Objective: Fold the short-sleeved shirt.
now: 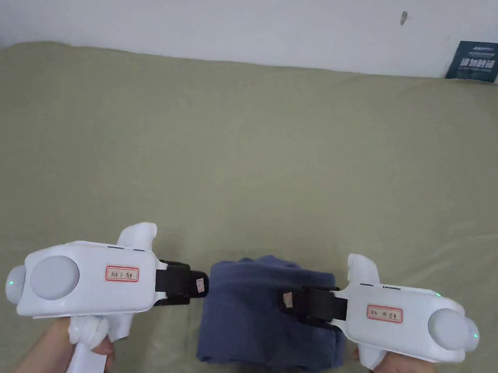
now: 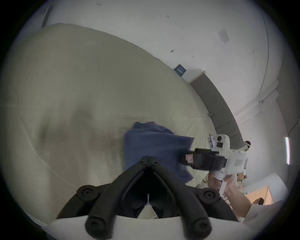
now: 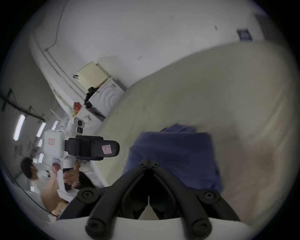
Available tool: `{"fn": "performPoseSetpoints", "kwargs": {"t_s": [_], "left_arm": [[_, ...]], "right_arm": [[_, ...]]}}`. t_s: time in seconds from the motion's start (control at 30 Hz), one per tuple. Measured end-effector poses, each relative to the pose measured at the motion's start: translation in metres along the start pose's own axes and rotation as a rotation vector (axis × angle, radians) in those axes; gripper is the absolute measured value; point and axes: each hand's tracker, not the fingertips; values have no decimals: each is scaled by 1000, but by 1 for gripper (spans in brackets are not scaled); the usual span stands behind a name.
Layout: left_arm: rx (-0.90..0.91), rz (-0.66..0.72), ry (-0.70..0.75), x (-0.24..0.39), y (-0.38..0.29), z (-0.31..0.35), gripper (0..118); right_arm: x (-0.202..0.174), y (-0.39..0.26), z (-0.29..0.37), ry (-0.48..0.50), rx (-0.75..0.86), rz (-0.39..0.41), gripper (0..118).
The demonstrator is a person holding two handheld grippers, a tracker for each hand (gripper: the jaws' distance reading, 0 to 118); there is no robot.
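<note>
Overhead: shirt (image 1: pixel 269 315) folded, compact, near edge of olive bedsheet (image 1: pixel 255 158); I hold left gripper (image 1: pixel 201 285) beside it, right gripper (image 1: pixel 287 300) above it. Left gripper view: jaws pressed together, empty. Right gripper view: likewise. Advice: square loose edges gently.

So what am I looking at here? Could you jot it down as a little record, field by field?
Surface: bed sheet, olive green
Garment: blue shirt, folded into a compact rectangle, lying flat on the sheet
Left gripper: fingers together, tip just left of the shirt, holding nothing
Right gripper: fingers together, tip over the shirt's right half, no cloth pinched
Hands: one on each gripper handle, at the near edge
Background: white wall, dark sign at upper right
Task stage: shirt looks folded
</note>
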Motion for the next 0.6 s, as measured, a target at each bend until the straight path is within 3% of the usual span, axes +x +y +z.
{"fn": "performPoseSetpoints", "kwargs": {"t_s": [0.1,0.2,0.23,0.27,0.3,0.33,0.37,0.53,0.6], "left_arm": [[-35,13,13,-18,1,-6,0],[-80,44,-56,-33,4,-18,1],[-104,60,-94,-37,6,-22,8],[-128,81,-137,-40,8,-28,29],[-146,104,-178,-43,8,-33,67],[-167,130,-226,-47,8,-43,114],[-201,152,-271,-48,6,-54,118],[-207,233,-378,-46,7,-94,118],[-204,261,-429,-40,9,-105,112]], "right_arm": [[34,12,-18,71,-74,-131,0],[75,16,-31,184,-166,-375,0],[80,15,-31,243,-154,-423,0],[84,16,-31,264,-158,-427,0],[86,17,-30,272,-164,-421,0],[86,16,-30,273,-162,-406,0],[85,14,-29,273,-162,-398,0],[88,10,-29,321,-162,-430,0],[87,9,-29,330,-161,-440,0]]}}
